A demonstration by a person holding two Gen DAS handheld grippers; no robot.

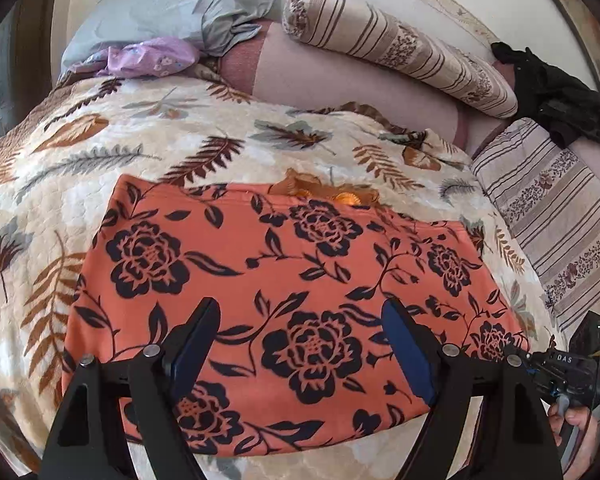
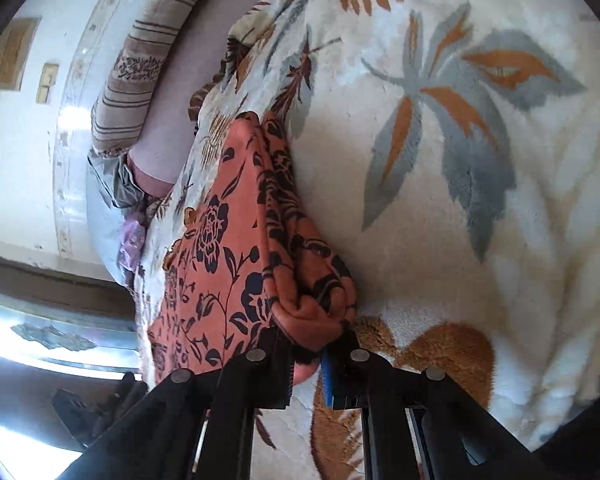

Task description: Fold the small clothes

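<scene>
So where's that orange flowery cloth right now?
The orange cloth lies spread on the leaf-patterned blanket below the open left gripper; the right gripper pinches its edge.

L gripper (image 1: 300, 344) jaws apart over orange garment (image 1: 284, 280).

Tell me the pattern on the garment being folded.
Orange garment with dark navy rose-and-leaf print, clearest in the left wrist view.

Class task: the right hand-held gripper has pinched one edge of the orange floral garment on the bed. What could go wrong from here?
1. The right hand-held gripper grips only a bunched edge of the orange floral garment; it may slip out.
2. The left hand-held gripper is open above the cloth, pinning nothing, so the garment could drag across the fleece blanket.
</scene>
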